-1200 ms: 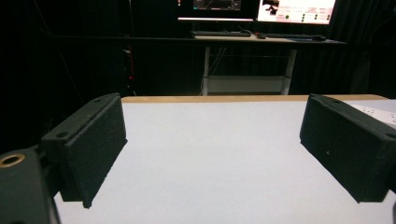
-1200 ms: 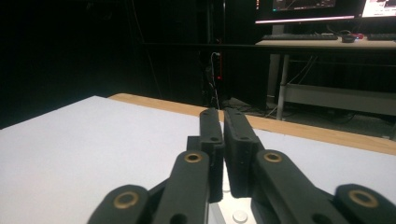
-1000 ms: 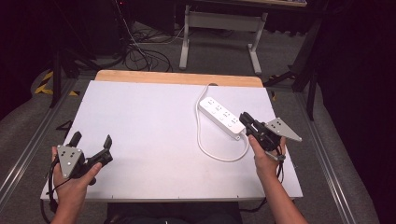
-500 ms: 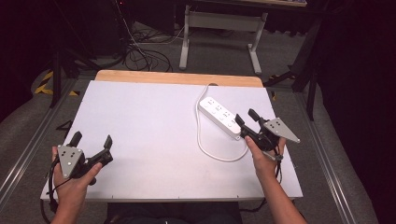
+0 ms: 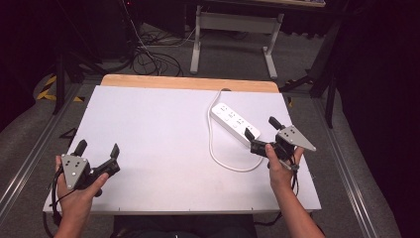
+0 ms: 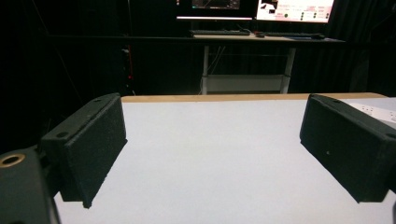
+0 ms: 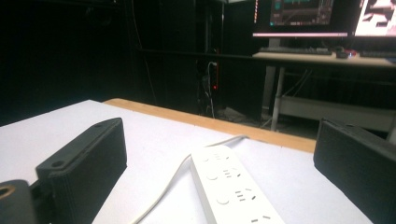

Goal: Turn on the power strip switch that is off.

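Observation:
A white power strip (image 5: pixel 232 122) lies on the right half of the white table (image 5: pixel 158 129), its white cable (image 5: pixel 214 148) looping toward the near edge. In the right gripper view the power strip (image 7: pixel 233 191) runs between my jaws, which stand wide apart on either side of its near end. My right gripper (image 5: pixel 262 128) is open at that near end. Near the table's front left corner my left gripper (image 5: pixel 98 148) is open, with only bare tabletop between its jaws. In the left gripper view a corner of the power strip (image 6: pixel 373 110) shows at far right.
A wooden strip (image 5: pixel 188 83) edges the table's far side. Beyond it stand a desk frame (image 5: pixel 233 34) and floor cables (image 5: pixel 148 54). Monitors (image 7: pixel 322 14) glow on a desk in the dark background.
My right gripper has opened and shifted slightly along the near end of the power strip. The left gripper has stayed put.

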A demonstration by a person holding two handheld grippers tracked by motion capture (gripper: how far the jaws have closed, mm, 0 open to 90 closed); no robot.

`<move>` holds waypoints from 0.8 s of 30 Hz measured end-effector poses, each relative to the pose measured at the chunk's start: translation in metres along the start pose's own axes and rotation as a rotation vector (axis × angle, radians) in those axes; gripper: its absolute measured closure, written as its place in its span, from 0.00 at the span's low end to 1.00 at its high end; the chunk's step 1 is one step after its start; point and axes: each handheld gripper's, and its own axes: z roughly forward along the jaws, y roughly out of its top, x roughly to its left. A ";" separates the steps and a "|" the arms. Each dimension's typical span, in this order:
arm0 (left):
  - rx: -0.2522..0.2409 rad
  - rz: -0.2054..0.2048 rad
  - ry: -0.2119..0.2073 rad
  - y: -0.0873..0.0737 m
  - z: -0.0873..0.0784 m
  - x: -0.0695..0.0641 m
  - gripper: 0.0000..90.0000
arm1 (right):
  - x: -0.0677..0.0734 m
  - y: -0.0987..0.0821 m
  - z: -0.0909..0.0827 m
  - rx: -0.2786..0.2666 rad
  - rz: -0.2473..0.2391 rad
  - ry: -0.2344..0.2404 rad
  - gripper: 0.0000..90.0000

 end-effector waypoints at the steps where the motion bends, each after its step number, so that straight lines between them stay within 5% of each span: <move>1: 0.000 0.000 0.000 0.000 0.000 0.000 0.09 | 0.000 0.000 0.000 -0.010 -0.006 0.000 0.04; 24: 0.001 0.003 0.002 0.000 0.000 0.000 0.09 | 0.002 0.000 0.001 -0.009 -0.019 0.000 0.05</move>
